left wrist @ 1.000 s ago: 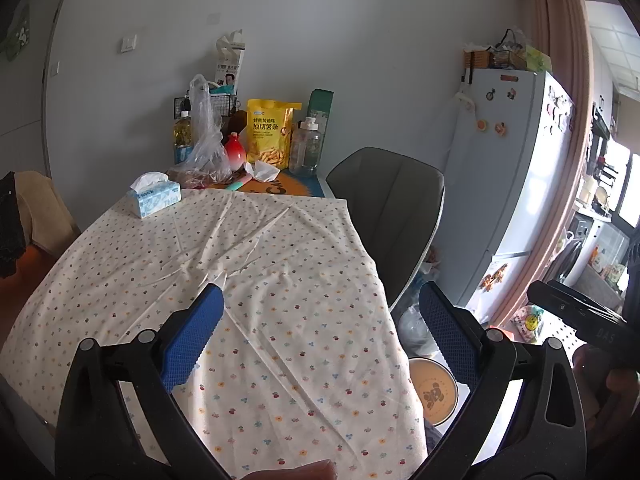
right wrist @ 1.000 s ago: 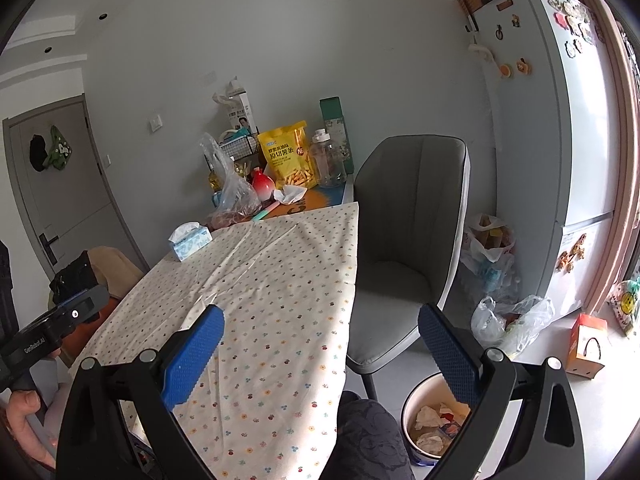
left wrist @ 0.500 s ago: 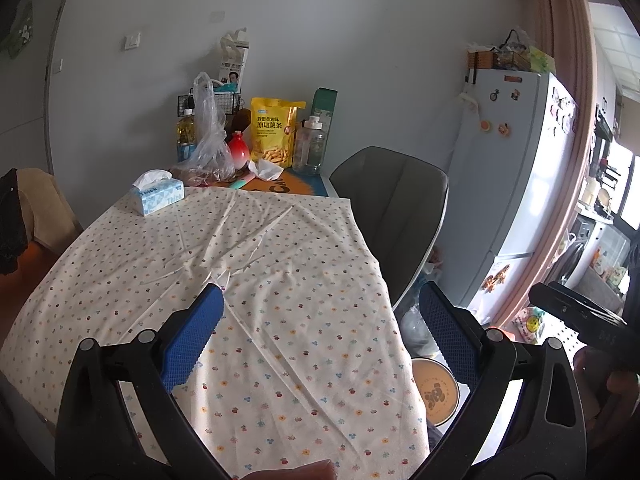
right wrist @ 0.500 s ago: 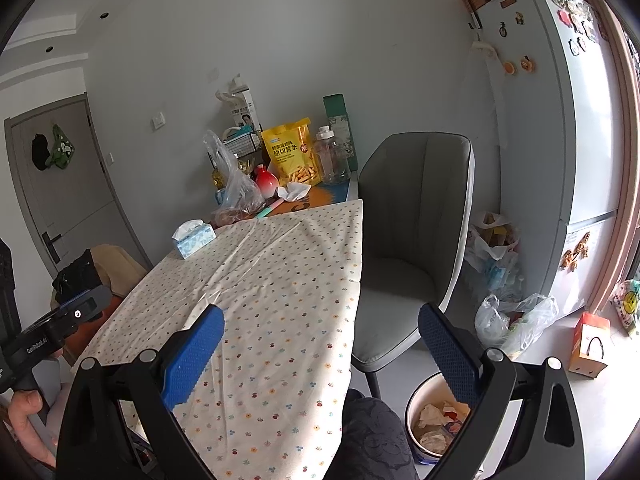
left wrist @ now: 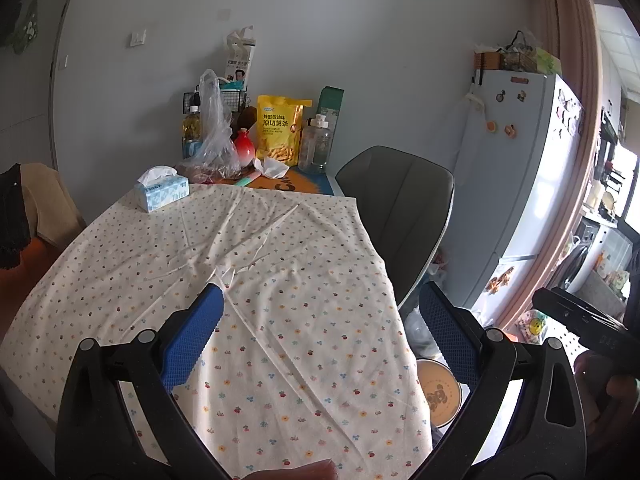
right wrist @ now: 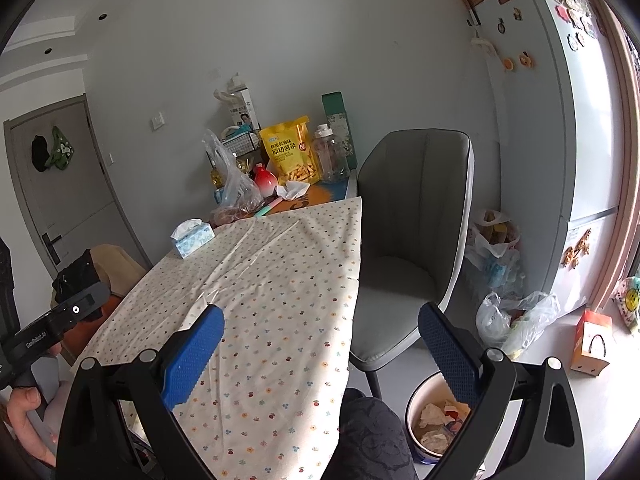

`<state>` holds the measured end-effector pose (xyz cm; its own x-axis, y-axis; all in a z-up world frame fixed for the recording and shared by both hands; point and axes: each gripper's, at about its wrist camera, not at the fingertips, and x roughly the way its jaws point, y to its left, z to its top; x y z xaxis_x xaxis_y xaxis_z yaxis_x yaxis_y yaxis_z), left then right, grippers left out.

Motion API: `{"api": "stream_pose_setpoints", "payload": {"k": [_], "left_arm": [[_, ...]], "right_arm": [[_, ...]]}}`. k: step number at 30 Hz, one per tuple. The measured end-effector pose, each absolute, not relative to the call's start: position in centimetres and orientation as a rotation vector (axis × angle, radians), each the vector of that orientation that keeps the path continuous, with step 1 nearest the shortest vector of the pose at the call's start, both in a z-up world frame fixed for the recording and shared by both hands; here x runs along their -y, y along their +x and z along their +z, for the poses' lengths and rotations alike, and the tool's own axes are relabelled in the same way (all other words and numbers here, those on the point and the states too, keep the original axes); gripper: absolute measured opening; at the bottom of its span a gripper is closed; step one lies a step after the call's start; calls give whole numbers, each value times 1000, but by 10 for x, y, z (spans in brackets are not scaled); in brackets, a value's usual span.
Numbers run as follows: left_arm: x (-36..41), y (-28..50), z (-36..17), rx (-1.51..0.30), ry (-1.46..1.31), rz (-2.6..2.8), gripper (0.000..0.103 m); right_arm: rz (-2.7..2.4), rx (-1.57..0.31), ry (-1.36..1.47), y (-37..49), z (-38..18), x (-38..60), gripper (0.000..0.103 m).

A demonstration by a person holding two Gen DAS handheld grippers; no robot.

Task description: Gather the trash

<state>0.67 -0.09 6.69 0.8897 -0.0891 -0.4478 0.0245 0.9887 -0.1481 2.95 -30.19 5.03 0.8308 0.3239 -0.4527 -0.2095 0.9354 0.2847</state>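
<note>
the nearest thing that looks like trash is the crumpled white tissue [left wrist: 271,167] at the far end of the table, about 12 o'clock from the left gripper [left wrist: 320,320], lying on the orange mat [left wrist: 292,185] just in front of the yellow snack bag [left wrist: 279,132] and beside the red vase [left wrist: 245,146]. in the right wrist view the same tissue [right wrist: 293,190] sits at about 11 o'clock, well apart from the right gripper [right wrist: 320,336]. whether the clear plastic bag [left wrist: 212,140] next to the vase counts as trash i cannot tell.

both sets of tongs are spread wide and hold nothing; each hangs over the near part of the flowered tablecloth [left wrist: 240,280].

over the last second the far-end clutter has crept slightly lower and larger in both views, so both grippers have eased a little toward it; nothing on the table has shifted. that reads as the start of an approach, with no pick begun yet.

outward from there: a tissue box [left wrist: 162,192] at 10 o'clock on the cloth, a clear bottle [left wrist: 316,144] and green carton [left wrist: 331,98] behind the mat, a grey chair [right wrist: 412,240] at 1 o'clock, and the fridge [right wrist: 560,120] beyond it. the waste bin [right wrist: 436,420] stands on the floor at about 4 o'clock of the right gripper, already part filled with crumpled paper, so it is likely the drop point. the tissue is light and soft and should pinch easily, though the long reach over the cloth is the awkward part.
</note>
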Motion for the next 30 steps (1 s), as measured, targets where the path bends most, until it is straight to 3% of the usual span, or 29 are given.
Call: {"api": "stream_pose_setpoints", "payload": {"k": [30], "left_arm": [[5,4,68,-466,-127,-61,97]], "right_arm": [[287,-515,222,27,47,302,95]]}}
